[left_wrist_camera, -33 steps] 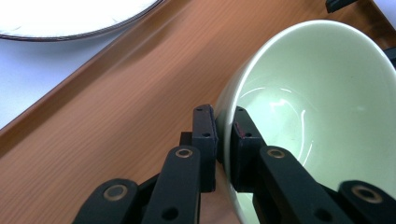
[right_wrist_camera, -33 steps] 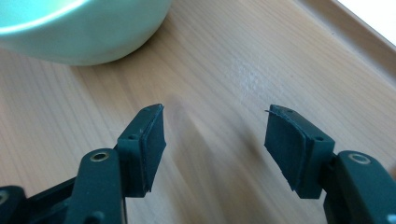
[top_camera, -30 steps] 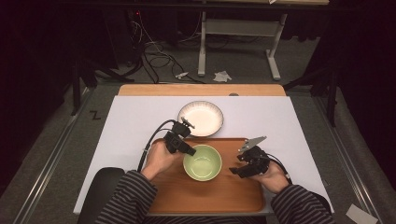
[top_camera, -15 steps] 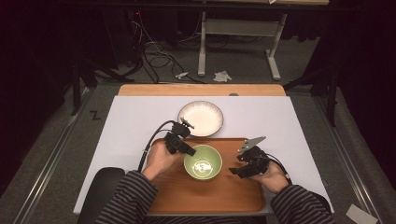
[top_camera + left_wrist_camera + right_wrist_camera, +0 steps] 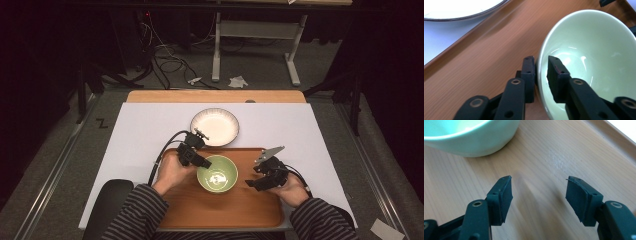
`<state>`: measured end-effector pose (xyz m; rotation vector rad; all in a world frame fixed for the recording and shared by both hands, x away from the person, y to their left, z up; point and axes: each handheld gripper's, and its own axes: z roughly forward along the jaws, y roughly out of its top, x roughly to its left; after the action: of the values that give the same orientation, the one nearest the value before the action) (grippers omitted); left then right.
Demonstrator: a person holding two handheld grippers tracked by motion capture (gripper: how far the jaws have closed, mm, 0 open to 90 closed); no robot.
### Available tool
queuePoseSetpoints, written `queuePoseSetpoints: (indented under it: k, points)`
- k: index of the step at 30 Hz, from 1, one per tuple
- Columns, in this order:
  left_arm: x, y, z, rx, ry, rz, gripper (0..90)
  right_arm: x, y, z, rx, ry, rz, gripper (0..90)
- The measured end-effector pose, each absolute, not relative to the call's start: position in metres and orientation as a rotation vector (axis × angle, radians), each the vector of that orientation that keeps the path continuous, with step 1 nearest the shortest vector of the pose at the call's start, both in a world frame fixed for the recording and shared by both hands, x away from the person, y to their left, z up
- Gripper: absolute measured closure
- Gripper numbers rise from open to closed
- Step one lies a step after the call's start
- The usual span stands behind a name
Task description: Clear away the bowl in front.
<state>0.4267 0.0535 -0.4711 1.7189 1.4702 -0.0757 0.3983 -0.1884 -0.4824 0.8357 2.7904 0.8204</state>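
A pale green bowl (image 5: 217,175) is on the wooden tray (image 5: 225,212), in its middle. My left gripper (image 5: 202,161) is shut on the bowl's left rim. In the left gripper view one jaw presses the outside wall and the other the inside of the bowl (image 5: 594,57), with the left gripper (image 5: 541,65) clamped over the edge. My right gripper (image 5: 252,182) hovers just right of the bowl, open and holding nothing. In the right gripper view the right gripper (image 5: 539,192) has its jaws wide apart over bare tray (image 5: 554,152), and the bowl (image 5: 471,137) lies ahead to the left.
An empty white plate (image 5: 215,126) with a dark rim sits on the white table cover (image 5: 135,135) just beyond the tray's far edge; the plate (image 5: 456,7) also appears in the left gripper view. Cables trail from both grippers.
Both hands have stayed almost still. Bright glints now show inside the bowl, so it may have tilted slightly in the left gripper's hold.
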Motion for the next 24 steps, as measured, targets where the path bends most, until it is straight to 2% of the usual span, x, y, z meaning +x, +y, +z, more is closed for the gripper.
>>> queuePoseSetpoints:
  k: [11,24]
  points:
    - [0.425,0.053,-0.469,1.713,1.46,-0.088,57.2,0.399,-0.188,-0.483,0.828,2.79,0.815,39.6]
    - [0.42,0.063,-0.453,1.653,1.428,-0.059,50.6,0.398,-0.188,-0.482,0.836,2.785,0.821,39.6]
